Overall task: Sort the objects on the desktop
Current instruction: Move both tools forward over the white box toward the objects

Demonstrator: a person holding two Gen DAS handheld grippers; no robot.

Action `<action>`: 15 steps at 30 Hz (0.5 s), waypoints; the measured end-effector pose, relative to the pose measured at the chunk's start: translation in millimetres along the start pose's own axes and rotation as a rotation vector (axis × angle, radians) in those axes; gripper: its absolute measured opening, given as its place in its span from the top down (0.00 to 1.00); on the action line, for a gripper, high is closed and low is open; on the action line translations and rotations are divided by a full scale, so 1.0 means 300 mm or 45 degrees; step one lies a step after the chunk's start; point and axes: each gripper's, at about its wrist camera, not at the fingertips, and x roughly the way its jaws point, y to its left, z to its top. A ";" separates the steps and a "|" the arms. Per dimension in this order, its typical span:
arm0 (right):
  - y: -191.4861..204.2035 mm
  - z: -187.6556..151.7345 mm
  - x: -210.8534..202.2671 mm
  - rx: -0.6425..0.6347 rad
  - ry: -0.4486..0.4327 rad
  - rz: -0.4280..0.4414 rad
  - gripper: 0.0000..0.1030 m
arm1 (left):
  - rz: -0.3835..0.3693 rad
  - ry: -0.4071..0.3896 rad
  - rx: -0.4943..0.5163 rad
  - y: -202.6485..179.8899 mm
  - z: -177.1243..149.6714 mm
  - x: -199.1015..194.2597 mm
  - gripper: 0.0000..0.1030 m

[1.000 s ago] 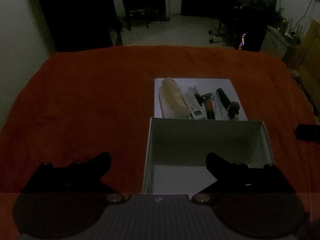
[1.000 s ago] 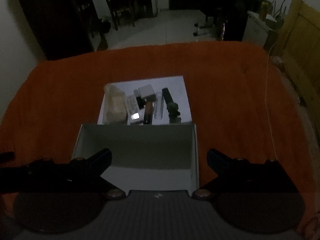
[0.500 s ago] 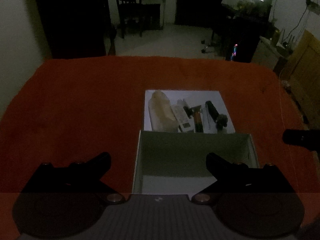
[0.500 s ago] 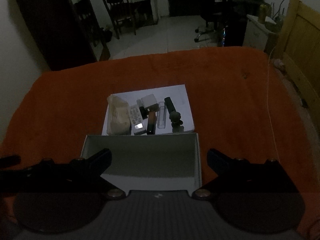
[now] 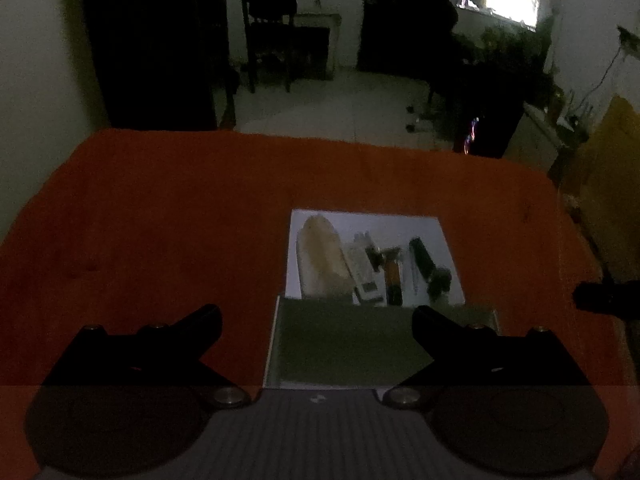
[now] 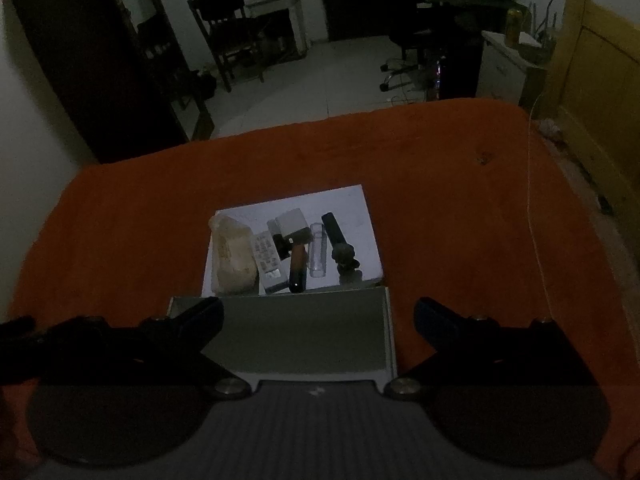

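Note:
A white sheet (image 5: 400, 222) (image 6: 348, 200) lies on the orange cloth with several objects on it: a beige packet (image 5: 322, 258) (image 6: 232, 256), a white remote (image 5: 362, 270) (image 6: 266, 258), a brown-handled tool (image 5: 393, 276) (image 6: 298, 268), a clear tube (image 6: 319, 254) and a black cylinder (image 5: 422, 258) (image 6: 336, 234). An empty white box (image 5: 348, 348) (image 6: 304, 332) stands just in front of the sheet. My left gripper (image 5: 316, 320) and right gripper (image 6: 318, 312) are both open and empty, held above the box's near side.
The orange cloth (image 5: 160, 220) covers the whole table. The right gripper's finger shows at the right edge of the left wrist view (image 5: 608, 298). A chair (image 6: 228, 32) and dark furniture stand on the floor beyond the table. A thin cord (image 6: 532, 208) runs along the right.
Both views have tilted up and drawn back: the box and the sheet sit lower in frame and more of the room shows. Both grippers stay open.

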 end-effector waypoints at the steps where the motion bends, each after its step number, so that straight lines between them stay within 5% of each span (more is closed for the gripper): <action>1: -0.003 0.008 -0.001 0.006 -0.003 0.003 0.00 | 0.011 -0.011 0.003 0.003 0.007 0.003 0.00; 7: -0.003 0.042 0.005 -0.015 -0.031 0.002 0.00 | 0.014 -0.084 0.033 0.010 0.050 0.039 0.00; 15: 0.010 0.076 0.030 -0.056 -0.046 -0.011 0.00 | 0.053 -0.031 0.047 0.000 0.070 0.104 0.00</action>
